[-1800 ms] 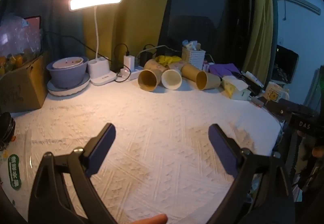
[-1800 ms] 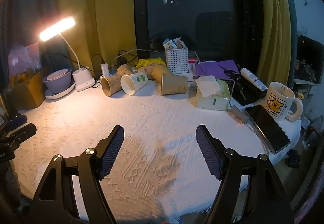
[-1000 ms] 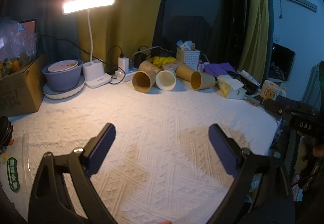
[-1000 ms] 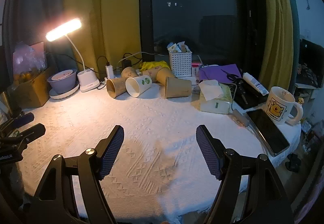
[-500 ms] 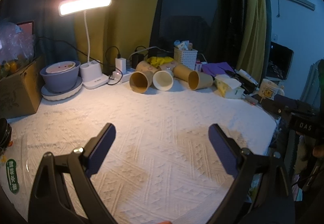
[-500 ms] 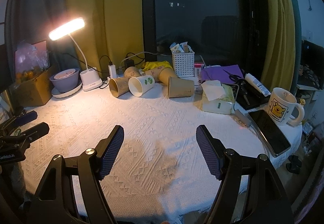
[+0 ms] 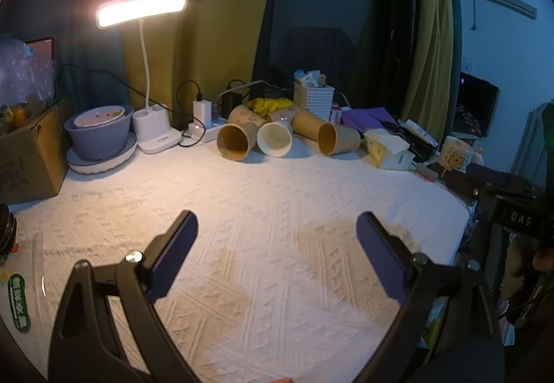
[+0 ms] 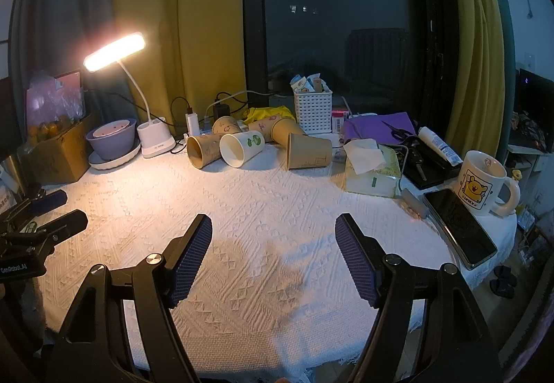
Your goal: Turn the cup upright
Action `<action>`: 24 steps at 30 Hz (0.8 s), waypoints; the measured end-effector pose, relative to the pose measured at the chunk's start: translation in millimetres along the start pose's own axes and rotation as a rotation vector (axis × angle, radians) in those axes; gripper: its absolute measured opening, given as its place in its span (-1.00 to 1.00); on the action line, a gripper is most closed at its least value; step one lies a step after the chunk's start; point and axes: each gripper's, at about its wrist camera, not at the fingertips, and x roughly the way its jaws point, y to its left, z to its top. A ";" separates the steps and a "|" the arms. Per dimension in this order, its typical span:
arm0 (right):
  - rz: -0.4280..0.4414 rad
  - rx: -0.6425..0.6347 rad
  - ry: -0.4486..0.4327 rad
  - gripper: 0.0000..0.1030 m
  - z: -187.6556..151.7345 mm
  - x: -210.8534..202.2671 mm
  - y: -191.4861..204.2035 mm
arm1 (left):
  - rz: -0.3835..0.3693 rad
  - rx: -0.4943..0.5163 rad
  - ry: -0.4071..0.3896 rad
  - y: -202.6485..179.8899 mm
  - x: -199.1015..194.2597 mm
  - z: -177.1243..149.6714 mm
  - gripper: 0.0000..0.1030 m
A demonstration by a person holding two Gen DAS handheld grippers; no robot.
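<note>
Several paper cups lie on their sides at the back of the white tablecloth: a brown cup, a white cup with a green print, and a brown cup, with more brown cups behind them. My left gripper is open and empty, low over the cloth, well short of the cups. My right gripper is open and empty, also well short of them. The left gripper also shows at the left edge of the right wrist view.
A lit desk lamp, a purple bowl on a plate, a cardboard box, a power strip, a white basket, a tissue pack, a mug and a phone ring the cloth.
Both grippers have stayed open. The views have shifted slightly, the cups sitting a little lower and nearer than half a second ago. No cup has moved.
</note>
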 end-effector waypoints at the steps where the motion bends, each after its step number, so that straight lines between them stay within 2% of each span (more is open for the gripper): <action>1: 0.000 0.000 -0.001 0.48 0.1 -0.2 -0.1 | 0.000 0.001 -0.001 -0.4 -0.2 0.1 0.83; 24: 0.008 -0.005 -0.023 0.48 4.9 -7.0 0.1 | -0.015 0.003 -0.027 -3.6 -7.1 7.3 0.83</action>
